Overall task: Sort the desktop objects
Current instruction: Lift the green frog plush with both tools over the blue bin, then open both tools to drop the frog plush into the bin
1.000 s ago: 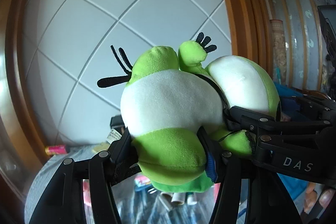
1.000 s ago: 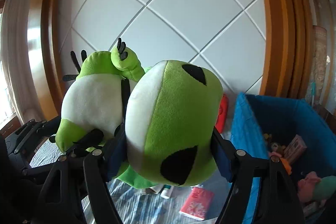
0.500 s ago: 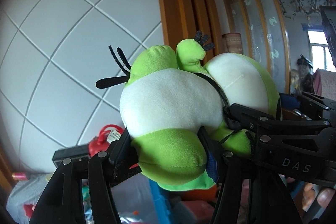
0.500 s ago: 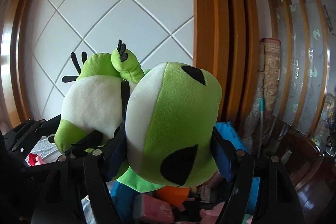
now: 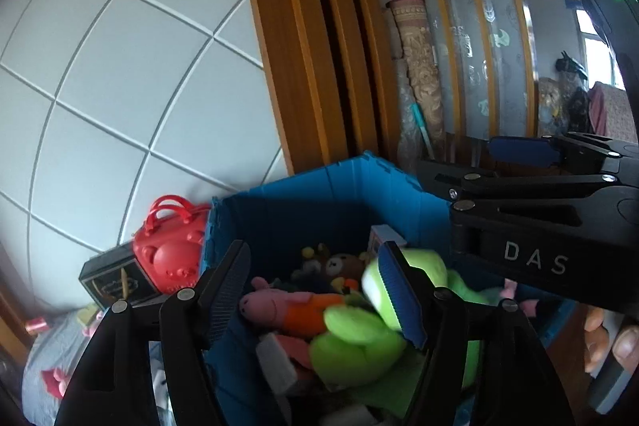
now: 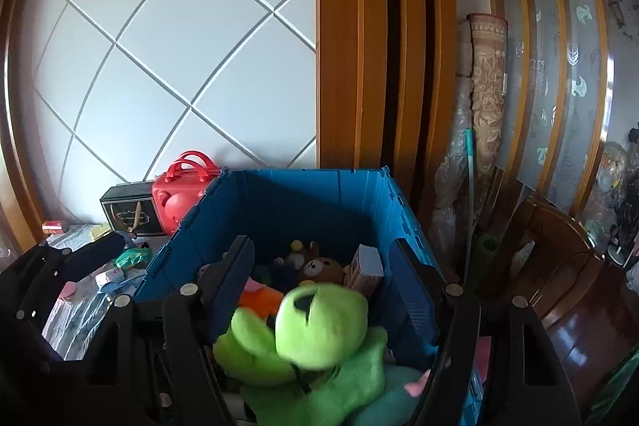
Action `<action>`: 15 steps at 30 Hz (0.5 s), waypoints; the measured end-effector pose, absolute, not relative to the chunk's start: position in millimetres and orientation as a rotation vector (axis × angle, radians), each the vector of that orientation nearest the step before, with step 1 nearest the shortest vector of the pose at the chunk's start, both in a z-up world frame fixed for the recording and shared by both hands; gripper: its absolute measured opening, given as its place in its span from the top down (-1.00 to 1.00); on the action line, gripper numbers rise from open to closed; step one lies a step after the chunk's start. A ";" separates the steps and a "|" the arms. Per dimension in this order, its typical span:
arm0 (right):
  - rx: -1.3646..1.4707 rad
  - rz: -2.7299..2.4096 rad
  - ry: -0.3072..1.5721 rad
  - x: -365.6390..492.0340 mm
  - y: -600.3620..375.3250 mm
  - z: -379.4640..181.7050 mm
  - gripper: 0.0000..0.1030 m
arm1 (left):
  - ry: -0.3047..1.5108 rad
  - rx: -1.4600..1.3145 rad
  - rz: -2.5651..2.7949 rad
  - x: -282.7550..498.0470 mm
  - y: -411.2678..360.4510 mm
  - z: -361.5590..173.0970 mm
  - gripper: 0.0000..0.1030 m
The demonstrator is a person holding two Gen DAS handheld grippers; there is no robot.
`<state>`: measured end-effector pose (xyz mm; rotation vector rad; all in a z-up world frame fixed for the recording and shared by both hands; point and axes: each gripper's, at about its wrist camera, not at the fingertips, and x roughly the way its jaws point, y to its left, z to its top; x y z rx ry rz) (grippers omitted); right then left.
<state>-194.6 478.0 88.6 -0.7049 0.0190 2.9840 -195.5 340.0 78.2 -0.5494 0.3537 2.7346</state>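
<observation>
The green and white frog plush (image 5: 359, 338) (image 6: 319, 334) lies blurred in the blue bin (image 5: 303, 202) (image 6: 303, 194), on top of other soft toys. My left gripper (image 5: 319, 290) is open and empty above the bin's near left part. My right gripper (image 6: 323, 278) is open and empty above the bin, with the plush just below its fingers. The right gripper's body shows at the right of the left wrist view (image 5: 535, 218).
A pink pig plush (image 5: 275, 306), a brown bear (image 6: 323, 266) and a small box (image 6: 365, 264) lie in the bin. A red toy case (image 6: 179, 194) and a black box (image 6: 127, 214) stand left of it. Small items litter the table (image 6: 80, 306).
Both grippers held the frog plush up high; both have opened and the plush has dropped into the blue bin. The views have swung right and down over the bin.
</observation>
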 end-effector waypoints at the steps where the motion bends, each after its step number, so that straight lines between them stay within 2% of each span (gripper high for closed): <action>1: -0.723 2.977 0.014 -196.6 480.7 85.5 -0.36 | 0.352 -0.562 2.739 -194.8 339.7 76.0 -0.49; 15: -0.853 2.932 -0.019 -194.0 477.1 65.6 -0.36 | 0.323 -0.655 2.747 -193.1 334.2 60.9 -0.57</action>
